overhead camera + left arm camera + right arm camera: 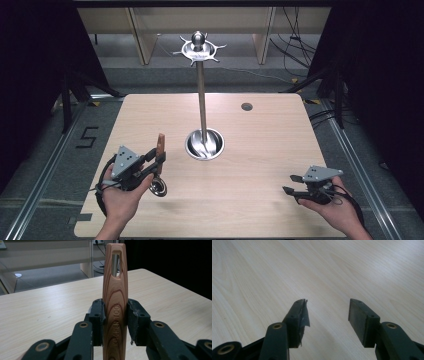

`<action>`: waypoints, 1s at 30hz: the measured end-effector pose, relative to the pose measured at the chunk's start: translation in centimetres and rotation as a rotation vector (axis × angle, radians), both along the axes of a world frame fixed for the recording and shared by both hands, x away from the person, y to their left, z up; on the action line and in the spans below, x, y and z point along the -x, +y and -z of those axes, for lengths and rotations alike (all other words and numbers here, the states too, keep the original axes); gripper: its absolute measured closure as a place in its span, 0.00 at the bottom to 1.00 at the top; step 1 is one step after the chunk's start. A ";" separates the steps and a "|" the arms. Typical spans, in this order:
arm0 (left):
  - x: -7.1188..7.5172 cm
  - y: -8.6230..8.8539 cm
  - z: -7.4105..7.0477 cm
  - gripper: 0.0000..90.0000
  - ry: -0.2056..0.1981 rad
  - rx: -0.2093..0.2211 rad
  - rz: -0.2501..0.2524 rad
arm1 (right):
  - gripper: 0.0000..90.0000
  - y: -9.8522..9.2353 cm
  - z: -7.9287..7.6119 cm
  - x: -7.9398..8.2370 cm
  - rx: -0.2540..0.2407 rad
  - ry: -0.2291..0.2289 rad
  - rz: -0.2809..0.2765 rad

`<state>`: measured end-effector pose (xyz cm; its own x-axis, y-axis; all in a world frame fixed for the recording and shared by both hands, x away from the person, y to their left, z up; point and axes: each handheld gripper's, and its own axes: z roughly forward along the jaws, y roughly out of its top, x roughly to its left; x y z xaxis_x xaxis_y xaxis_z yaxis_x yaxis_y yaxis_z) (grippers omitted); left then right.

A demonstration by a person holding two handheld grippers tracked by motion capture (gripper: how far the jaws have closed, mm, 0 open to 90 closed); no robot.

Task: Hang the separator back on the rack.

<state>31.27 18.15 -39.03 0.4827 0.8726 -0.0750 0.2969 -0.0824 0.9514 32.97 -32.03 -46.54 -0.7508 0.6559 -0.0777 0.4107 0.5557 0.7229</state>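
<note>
Left claw (159,161): clamped on wooden handle (115,302) of a ladle, handle upright, metal bowl (159,187) low, by the surface (260,145), front-left.
Right claw (295,183): jaws wide apart, nothing held, hovering front-right w/ bare wood under it.
Stand (202,95): metal pole w/ hook ring on top, round base at surface centre, well apart from both claws.

Even overhead light, dark surroundings; glare on the shiny steel round stand base (205,144); gripper views soft, slightly blurred.
</note>
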 end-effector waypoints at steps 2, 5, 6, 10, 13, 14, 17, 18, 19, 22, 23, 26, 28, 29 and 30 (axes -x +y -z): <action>0.0 0.0 -0.3 0.75 -0.007 -0.006 0.002 | 0.54 0.0 0.0 0.0 0.000 0.005 0.003; 0.1 -0.1 -0.6 0.75 -0.018 -0.006 0.001 | 0.54 0.0 -0.1 0.1 -0.011 0.013 0.017; 0.1 -0.1 -0.7 0.75 -0.019 -0.003 -0.001 | 0.54 0.1 0.0 0.1 -0.011 0.011 0.016; 0.0 -0.1 -1.0 0.75 -0.026 -0.007 0.000 | 0.54 0.1 0.0 0.1 -0.015 0.014 0.017; 0.0 -0.2 -1.3 0.75 -0.030 -0.009 0.002 | 0.54 0.1 -0.1 0.1 -0.013 0.010 0.018; 0.0 -0.3 -1.5 0.75 -0.036 -0.005 0.001 | 0.54 0.1 -0.1 0.1 -0.018 0.015 0.019; 0.0 -0.4 -1.7 0.75 -0.039 -0.005 0.003 | 0.54 0.1 -0.1 0.3 -0.025 0.029 0.034; 0.0 -0.4 -1.8 0.75 -0.038 -0.006 0.004 | 0.54 0.1 -0.1 0.2 -0.024 0.026 0.032; -0.1 -0.4 -1.9 0.75 -0.039 -0.006 0.005 | 0.54 0.1 -0.1 0.2 -0.024 0.026 0.032; -0.2 -0.4 -2.2 0.75 -0.046 -0.004 0.001 | 0.54 0.1 -0.1 0.2 -0.023 0.023 0.032; -0.2 -0.4 -2.3 0.75 -0.047 -0.004 0.001 | 0.54 0.1 -0.1 0.2 -0.025 0.023 0.033; -0.4 -0.5 -2.9 0.75 -0.060 0.000 -0.001 | 0.54 0.1 -0.1 0.2 -0.028 0.024 0.036; -0.5 -0.6 -3.1 0.75 -0.053 0.014 -0.003 | 0.54 0.1 -0.1 0.2 -0.028 0.025 0.034; -0.5 -0.6 -3.1 0.75 -0.053 0.014 -0.003 | 0.54 0.1 -0.1 0.2 -0.028 0.025 0.035; -0.5 -0.7 -3.3 0.75 -0.056 0.015 -0.001 | 0.54 0.1 -0.1 0.2 -0.028 0.025 0.035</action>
<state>31.82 17.47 -35.78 0.4854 0.8722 -0.0611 0.2430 -0.0675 0.9677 32.75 -31.97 -46.48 -0.7289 0.6834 -0.0406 0.4475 0.5205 0.7272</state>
